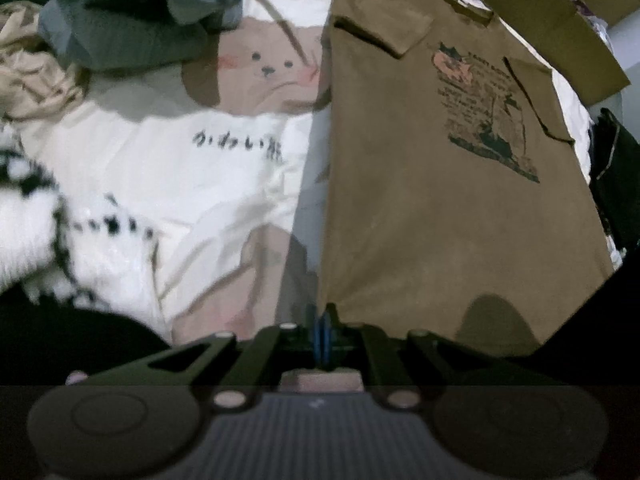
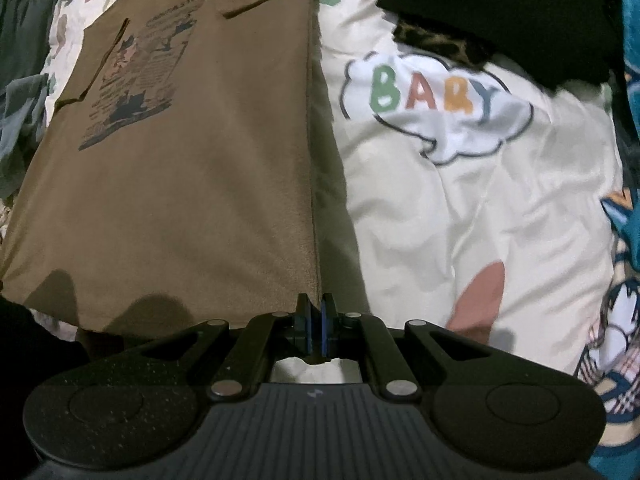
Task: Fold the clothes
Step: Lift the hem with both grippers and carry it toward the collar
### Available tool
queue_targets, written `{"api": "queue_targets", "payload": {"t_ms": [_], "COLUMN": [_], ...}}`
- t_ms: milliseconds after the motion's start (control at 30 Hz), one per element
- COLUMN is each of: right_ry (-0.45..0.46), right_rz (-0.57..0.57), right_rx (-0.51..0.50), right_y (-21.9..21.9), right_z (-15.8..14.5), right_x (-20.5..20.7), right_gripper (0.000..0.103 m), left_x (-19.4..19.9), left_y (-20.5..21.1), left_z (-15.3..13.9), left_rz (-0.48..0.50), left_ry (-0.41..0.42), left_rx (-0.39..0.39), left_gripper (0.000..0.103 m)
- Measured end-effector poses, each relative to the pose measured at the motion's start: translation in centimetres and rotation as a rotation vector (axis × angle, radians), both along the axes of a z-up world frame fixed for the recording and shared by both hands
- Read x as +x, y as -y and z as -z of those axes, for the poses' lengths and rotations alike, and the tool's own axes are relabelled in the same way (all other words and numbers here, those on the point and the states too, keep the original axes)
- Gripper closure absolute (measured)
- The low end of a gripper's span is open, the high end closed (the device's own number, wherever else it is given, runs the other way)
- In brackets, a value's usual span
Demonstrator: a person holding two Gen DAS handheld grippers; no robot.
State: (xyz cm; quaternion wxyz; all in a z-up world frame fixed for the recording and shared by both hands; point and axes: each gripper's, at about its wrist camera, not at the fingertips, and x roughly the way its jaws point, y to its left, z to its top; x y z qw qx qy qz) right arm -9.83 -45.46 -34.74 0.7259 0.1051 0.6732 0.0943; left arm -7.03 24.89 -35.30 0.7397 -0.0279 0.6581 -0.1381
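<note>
The left gripper (image 1: pixel 322 320) and right gripper (image 2: pixel 315 316) each pinch a bottom corner of the brown shirt (image 1: pixel 440 180), likely so the hem stays straight for a fold. The shirt lies on a bed sheet (image 2: pixel 460 200), with a grey pile of clothes (image 1: pixel 132 16) nearby.

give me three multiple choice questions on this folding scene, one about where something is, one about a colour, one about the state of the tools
1. Which side of the brown printed T-shirt does the left tool pinch, in its own view?
A. left bottom corner
B. right sleeve
C. collar

2. What colour is the first letter of the word BABY on the white printed bedsheet?
A. red
B. green
C. black

3. How do the right tool's jaws stand?
A. wide open
B. shut on the shirt's edge
C. shut on nothing

Answers: 1 A, the shirt's corner meets the blue pads; 2 B, the B is green; 3 B, the shirt's side edge runs into the closed pads.
</note>
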Motion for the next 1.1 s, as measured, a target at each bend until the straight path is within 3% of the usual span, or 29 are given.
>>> {"api": "queue_targets", "payload": {"t_ms": [300,867,1100], "right_ry": [0.030,0.217,0.249], "right_rz": [0.050,0.045,0.052], "right_rx": [0.047,0.042,0.023], "right_y": [0.6,-0.1,-0.3], "right_z": [-2.1,-10.5,-12.6], "right_x": [0.6,5.9,9.2], "right_gripper": [0.101,0.101,0.101], "left_x": [0.9,6.2,8.8], "left_y": [-0.4,-0.4,0.9], "left_z": [-1.3,-9.4,-11.7], "left_rz": [-0.049,-0.126,-0.122], "left_ry": [0.034,0.229,0.294], "left_rx": [-0.046,-0.196,-0.235], "left_gripper": [0.101,0.101,0.101]}}
